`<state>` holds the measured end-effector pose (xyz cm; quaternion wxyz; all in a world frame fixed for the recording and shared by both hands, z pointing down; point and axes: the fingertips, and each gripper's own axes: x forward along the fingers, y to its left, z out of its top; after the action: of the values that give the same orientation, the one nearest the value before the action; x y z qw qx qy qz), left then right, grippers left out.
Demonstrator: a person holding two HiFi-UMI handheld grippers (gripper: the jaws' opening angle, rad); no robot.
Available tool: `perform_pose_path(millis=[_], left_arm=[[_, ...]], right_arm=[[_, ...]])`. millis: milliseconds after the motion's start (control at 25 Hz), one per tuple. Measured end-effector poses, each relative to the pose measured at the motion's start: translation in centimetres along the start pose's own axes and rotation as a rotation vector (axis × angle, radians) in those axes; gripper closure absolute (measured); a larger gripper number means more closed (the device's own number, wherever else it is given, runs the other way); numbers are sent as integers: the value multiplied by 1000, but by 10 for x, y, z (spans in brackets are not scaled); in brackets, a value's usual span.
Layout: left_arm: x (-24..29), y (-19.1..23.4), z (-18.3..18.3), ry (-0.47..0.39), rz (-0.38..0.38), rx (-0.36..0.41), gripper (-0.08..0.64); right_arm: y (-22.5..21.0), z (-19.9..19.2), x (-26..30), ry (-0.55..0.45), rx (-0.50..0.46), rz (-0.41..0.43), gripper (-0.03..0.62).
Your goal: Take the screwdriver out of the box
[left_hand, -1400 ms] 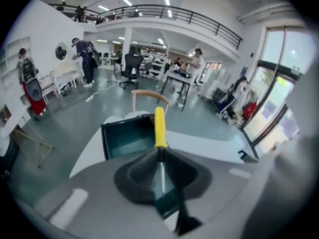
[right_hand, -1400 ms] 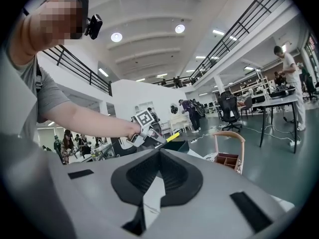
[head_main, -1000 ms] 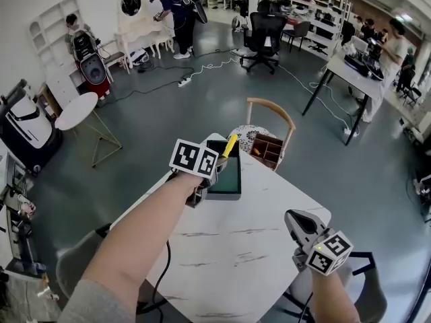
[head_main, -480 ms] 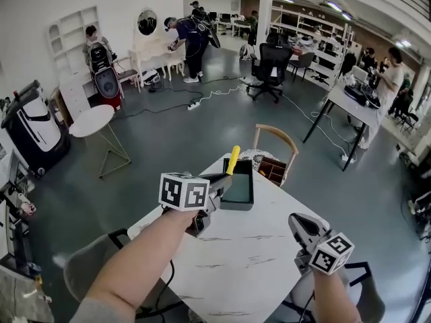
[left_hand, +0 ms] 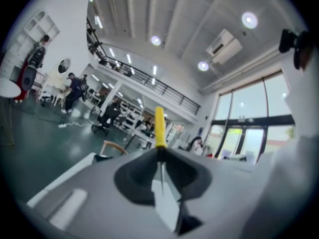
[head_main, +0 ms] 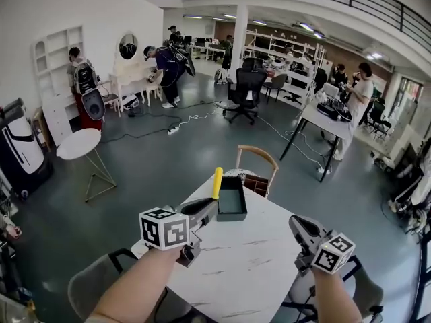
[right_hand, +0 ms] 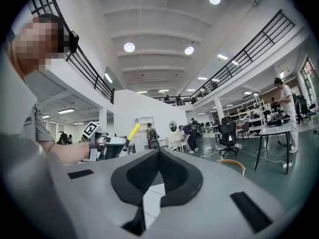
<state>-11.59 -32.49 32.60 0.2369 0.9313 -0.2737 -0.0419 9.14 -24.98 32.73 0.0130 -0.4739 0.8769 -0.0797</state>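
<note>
In the head view my left gripper (head_main: 210, 208) is shut on the thin metal shaft of a screwdriver (head_main: 217, 182), whose yellow handle sticks up past the fingertips. It hangs in the air just left of the dark open box (head_main: 232, 204) on the white marble table (head_main: 249, 261). The left gripper view shows the screwdriver (left_hand: 160, 128) pinched between the jaws of the left gripper (left_hand: 160, 156). My right gripper (head_main: 296, 223) hovers over the table's right side, jaws together with nothing in them. The right gripper view looks over the right gripper (right_hand: 159, 153) to the left gripper (right_hand: 113, 146) and the screwdriver (right_hand: 133, 131).
A wooden chair (head_main: 253, 157) and a small wooden compartment tray (head_main: 255, 183) are behind the box. A grey chair (head_main: 91, 281) stands at the table's near left. Far off are a black office chair (head_main: 244, 93), desks and several people.
My left gripper has lifted the screwdriver up out of the box and drawn it back to the left. The right gripper has risen a little. The view has tilted up.
</note>
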Motion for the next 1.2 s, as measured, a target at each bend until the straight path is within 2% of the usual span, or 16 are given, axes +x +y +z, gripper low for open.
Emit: perform_pose_path(millis=[160,360,760,1200], left_arm=[[-25,-21,5,-35,-38,-5,503],[-49,-46,7,-70,-27,18,503],[-61,-114,-9,-153,58,77,503],[-45,-197,-16,-278,114,172,503]], right_arm=[[18,15,-13,-15,-10,-15,584],[28,34,-25,-45,-5,4,584],[23,49,-71,-40,-6,120,584],[-15,61,-115,-52,-34,254,584]])
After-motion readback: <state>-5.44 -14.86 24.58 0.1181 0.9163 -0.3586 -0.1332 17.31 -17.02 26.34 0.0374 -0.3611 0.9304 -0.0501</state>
